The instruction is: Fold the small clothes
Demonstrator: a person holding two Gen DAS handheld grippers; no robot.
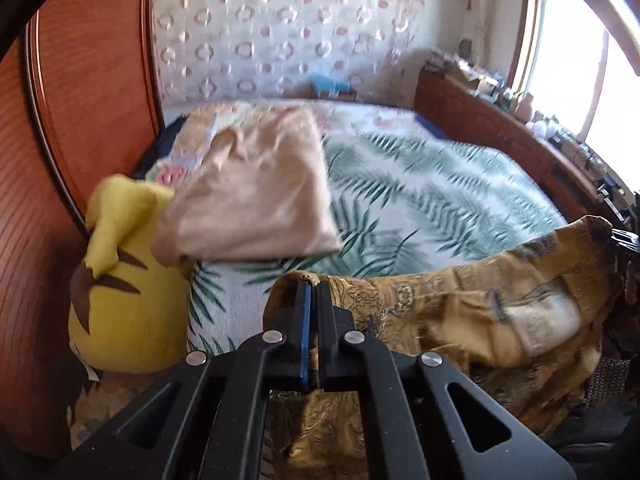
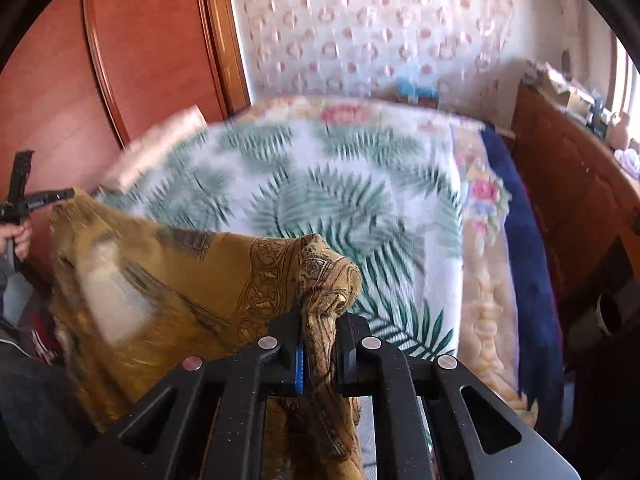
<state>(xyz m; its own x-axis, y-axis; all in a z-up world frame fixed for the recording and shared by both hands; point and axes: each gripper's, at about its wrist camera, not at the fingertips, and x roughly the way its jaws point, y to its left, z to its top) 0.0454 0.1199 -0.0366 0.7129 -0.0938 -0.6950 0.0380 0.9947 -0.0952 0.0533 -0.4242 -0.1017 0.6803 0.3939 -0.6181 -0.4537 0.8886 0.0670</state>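
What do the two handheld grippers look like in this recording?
Both the left gripper and right gripper are matte black with slotted linkage arms, round silver pivot pins and a blue pad on one finger. No cables or markings show. A grey sleeve shows at the edge of the right wrist view.

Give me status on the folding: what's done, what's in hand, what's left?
Done: one beige garment lies folded on the bedspread, next to the yellow plush toy. In hand: the mustard patterned cloth is stretched between the left gripper and the right gripper, both shut on it, held above the bed. Left: laying it flat and folding it; no fold shows in it yet.
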